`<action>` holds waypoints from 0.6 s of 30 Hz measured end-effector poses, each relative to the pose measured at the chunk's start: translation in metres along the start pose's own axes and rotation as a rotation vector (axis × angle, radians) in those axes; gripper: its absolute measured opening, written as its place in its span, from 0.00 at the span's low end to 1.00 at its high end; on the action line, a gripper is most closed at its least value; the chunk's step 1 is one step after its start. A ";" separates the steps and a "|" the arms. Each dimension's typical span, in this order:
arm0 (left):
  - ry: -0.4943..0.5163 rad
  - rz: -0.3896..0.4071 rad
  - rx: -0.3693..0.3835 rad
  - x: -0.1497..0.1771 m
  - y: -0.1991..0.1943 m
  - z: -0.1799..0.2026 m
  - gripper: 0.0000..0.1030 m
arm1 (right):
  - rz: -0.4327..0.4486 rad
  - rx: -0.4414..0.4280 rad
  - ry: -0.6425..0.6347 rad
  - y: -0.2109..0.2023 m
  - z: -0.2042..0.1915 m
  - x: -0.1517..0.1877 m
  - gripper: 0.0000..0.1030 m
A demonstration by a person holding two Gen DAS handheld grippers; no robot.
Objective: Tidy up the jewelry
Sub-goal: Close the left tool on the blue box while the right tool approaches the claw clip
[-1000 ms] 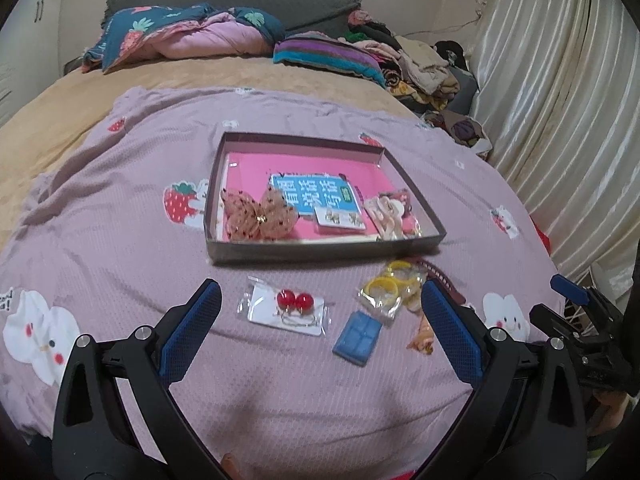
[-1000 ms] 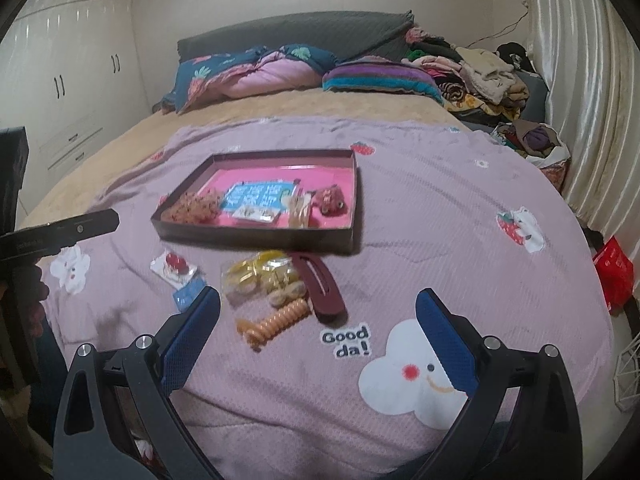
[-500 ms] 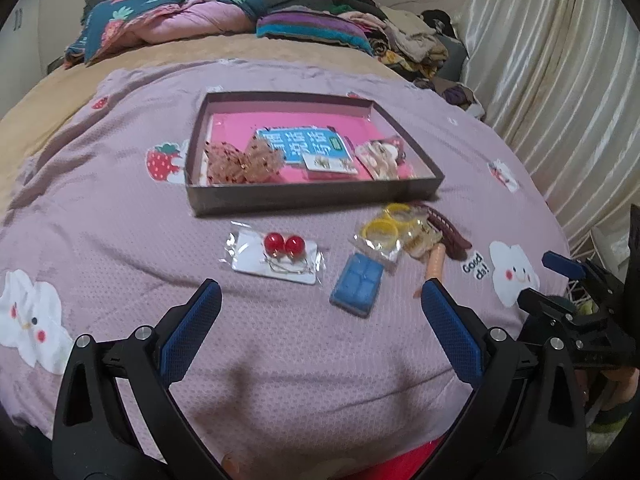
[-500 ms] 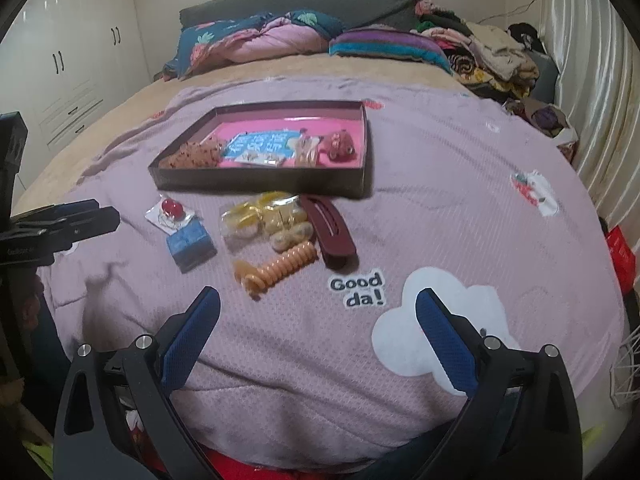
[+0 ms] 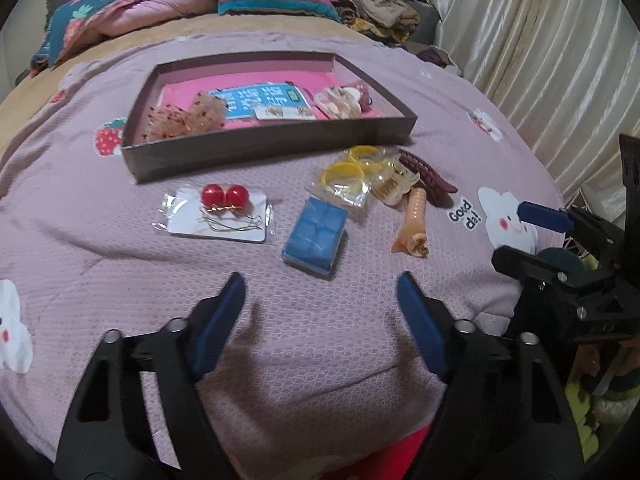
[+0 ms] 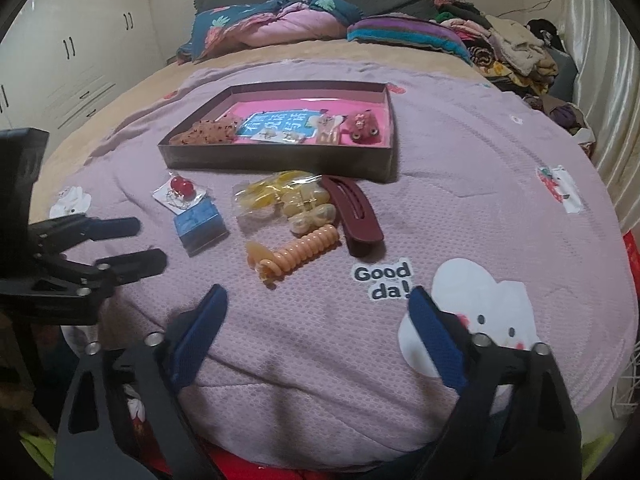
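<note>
Two grippers hang over the bed's near edge: the left gripper [image 5: 320, 292] and right gripper [image 6: 318, 306], jaws apart on nothing, have just been narrowing. At twelve o'clock of the left lie the blue box [image 5: 315, 237] and earring card [image 5: 218, 214]; beyond stands the tray [image 5: 256, 142]. Bare blanket [image 5: 320, 352] lies between.

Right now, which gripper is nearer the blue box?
Left. The left gripper hangs just short of the blue box, nothing between its jaws; the right gripper sits off to the box's right.
</note>
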State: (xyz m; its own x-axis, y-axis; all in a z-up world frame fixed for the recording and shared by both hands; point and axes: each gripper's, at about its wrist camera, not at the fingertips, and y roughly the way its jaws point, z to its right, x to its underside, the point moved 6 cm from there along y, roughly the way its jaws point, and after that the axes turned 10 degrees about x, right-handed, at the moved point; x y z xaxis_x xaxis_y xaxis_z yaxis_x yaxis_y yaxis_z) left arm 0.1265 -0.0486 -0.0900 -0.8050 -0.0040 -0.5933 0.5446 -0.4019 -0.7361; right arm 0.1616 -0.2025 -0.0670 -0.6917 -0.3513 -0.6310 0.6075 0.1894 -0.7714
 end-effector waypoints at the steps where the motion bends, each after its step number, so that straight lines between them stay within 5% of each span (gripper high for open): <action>1: -0.001 -0.003 0.003 0.000 0.002 0.000 0.58 | -0.009 -0.011 0.004 0.003 0.000 -0.001 0.80; 5: 0.011 -0.012 0.007 -0.003 0.011 0.000 0.45 | -0.024 -0.034 0.013 0.010 -0.001 -0.006 0.71; 18: 0.029 -0.020 0.012 -0.017 0.028 -0.005 0.37 | -0.058 -0.062 -0.003 0.051 -0.018 -0.032 0.45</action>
State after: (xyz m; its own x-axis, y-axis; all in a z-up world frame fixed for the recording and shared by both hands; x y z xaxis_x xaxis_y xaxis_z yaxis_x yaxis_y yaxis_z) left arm 0.1566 -0.0552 -0.1026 -0.8085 0.0305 -0.5878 0.5253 -0.4128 -0.7441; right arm 0.2075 -0.1647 -0.0877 -0.7237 -0.3661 -0.5850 0.5409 0.2255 -0.8103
